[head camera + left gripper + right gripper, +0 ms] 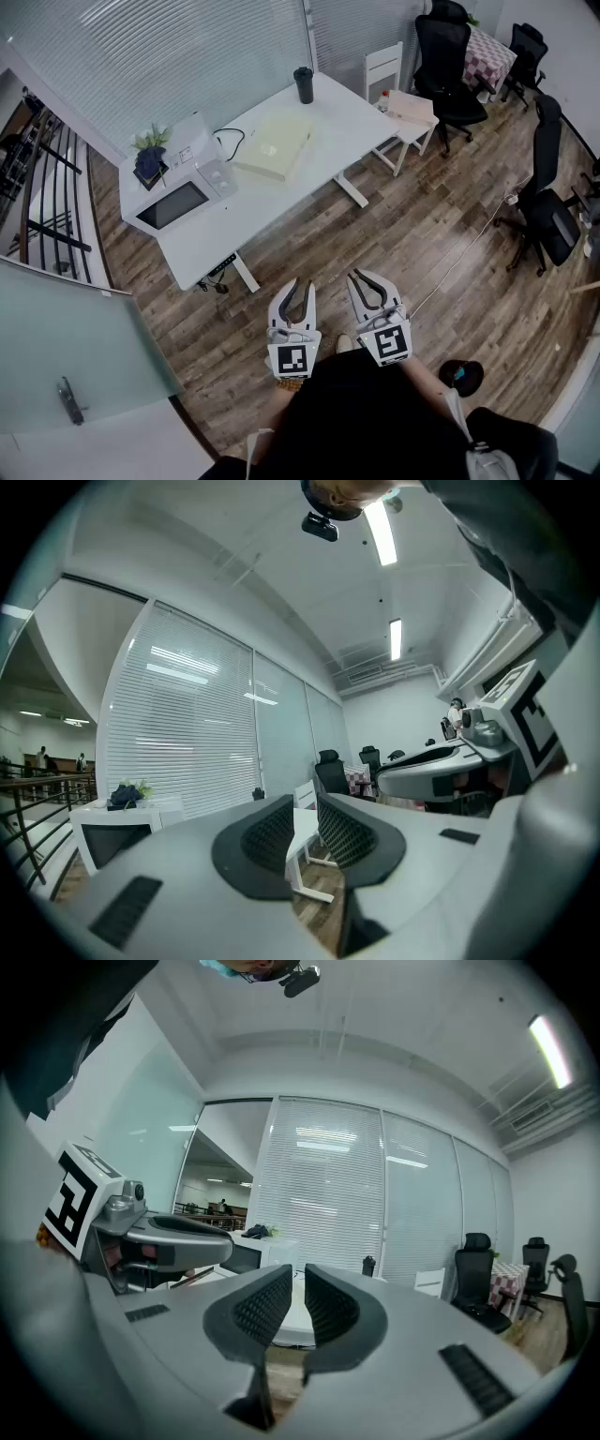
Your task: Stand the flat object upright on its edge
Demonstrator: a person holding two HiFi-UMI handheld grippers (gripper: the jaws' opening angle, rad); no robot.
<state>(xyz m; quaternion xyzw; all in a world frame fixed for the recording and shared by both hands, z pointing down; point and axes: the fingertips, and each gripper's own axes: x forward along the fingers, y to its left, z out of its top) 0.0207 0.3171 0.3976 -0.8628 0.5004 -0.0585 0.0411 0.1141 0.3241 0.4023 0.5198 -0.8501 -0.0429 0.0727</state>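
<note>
Flat object (274, 143), a pale cream slab, lies flat on the white desk (342, 122) at mid-desk, well apart from both grippers. On the same desk: a microwave (178, 194) at the near-left end with a small plant (150, 155) on top, a black cable (228, 141) between microwave and flat object, and a black cup (304, 84) at the far end. Nothing lies on the flat object or touches it. To the right of the desk stand a white chair (382, 68) and a low pale-topped stand (411, 108); further right, black office chairs (448, 58) and a table with a checked cloth (489, 54). A light cord (469, 248) runs across the wooden floor (309, 234) on the right. Open floor separates the person from the desk. Left gripper (292, 285) and right gripper (367, 277) are held side by side close to the person's body, both pointing toward the desk, fingers closed with nothing between them. The head view alone shows the flat object; in both gripper views the jaw bodies cover the desk's middle and the object cannot be made out. The gripper views add what the head view lacks: the ribbed pads drawn together, the window blinds behind the desk seen upright, and ceiling strip lights. Each gripper view also shows the other gripper alongside
</note>
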